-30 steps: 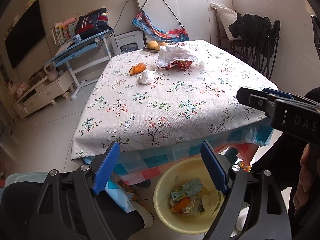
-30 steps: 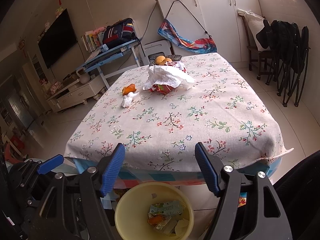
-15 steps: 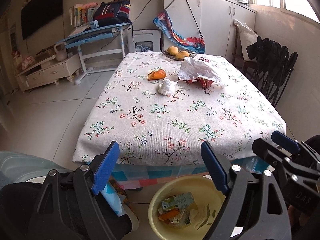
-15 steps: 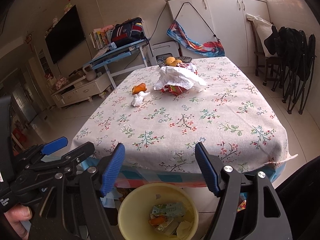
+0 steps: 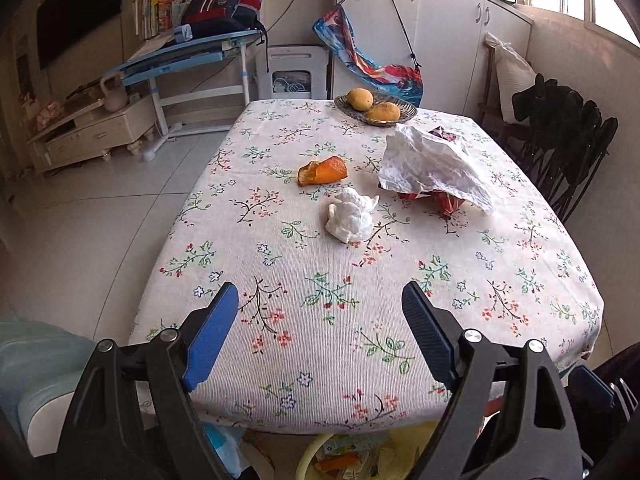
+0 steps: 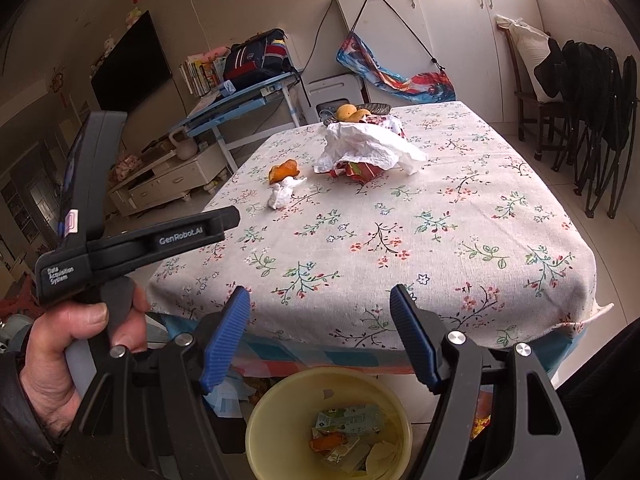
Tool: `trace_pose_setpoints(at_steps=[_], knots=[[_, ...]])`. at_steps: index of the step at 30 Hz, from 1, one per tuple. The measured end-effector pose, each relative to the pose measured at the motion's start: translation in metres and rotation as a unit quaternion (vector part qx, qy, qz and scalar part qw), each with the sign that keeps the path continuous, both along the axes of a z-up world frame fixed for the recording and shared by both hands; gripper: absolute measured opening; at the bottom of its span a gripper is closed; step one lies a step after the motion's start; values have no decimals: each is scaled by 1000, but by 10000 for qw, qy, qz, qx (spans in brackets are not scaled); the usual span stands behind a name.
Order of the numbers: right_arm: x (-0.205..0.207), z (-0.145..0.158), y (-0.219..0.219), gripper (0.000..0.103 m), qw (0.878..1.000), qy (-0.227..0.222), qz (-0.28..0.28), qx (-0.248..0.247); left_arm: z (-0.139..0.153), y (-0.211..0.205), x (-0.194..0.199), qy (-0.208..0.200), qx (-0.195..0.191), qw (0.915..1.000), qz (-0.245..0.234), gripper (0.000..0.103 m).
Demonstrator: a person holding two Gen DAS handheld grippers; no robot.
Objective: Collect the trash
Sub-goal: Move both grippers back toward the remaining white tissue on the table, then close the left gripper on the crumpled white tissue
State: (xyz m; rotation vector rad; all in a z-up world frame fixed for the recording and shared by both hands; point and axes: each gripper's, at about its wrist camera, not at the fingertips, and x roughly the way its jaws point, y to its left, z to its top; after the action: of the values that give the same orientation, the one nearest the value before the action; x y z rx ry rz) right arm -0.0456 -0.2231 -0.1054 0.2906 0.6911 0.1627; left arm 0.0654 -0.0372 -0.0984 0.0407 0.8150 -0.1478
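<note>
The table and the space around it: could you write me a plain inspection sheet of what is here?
Surface: table under a floral tablecloth.
Job's things: orange peel piece, crumpled white tissue, crumpled white paper lying over a red wrapper; yellow plastic bin on the floor by the near edge, holding scraps.
Clutter: glass dish with two yellow fruits.
Grippers: left claw and right claw both open and empty.
Cables: a dark cord runs up the wall behind the blue desk.
Surroundings: white cabinets, black folded chairs, wall television.
</note>
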Motion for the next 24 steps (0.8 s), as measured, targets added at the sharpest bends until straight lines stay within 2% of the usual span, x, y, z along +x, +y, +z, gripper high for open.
trace_pose_setpoints(at_steps=[8, 17, 19, 21, 23, 24], knots=[[10, -7, 1, 70, 9999, 124, 51, 43, -18, -8, 58, 287, -161, 9994, 82, 80], [23, -11, 2, 70, 9998, 190, 69, -9, -30, -34, 99, 421, -43, 9990, -132, 79], [25, -12, 3, 70, 9997, 212, 74, 7, -34, -37, 105, 518, -116, 9984, -172, 68], [25, -12, 5, 70, 9997, 231, 99, 0, -39, -39, 113, 654, -180, 9974, -241, 51], [25, -12, 6, 70, 9997, 228, 117, -18, -40, -39, 115, 643, -132, 9975, -245, 29], [26, -12, 7, 70, 9997, 223, 118, -24, -39, -36, 116, 668, -216, 9972, -253, 24]])
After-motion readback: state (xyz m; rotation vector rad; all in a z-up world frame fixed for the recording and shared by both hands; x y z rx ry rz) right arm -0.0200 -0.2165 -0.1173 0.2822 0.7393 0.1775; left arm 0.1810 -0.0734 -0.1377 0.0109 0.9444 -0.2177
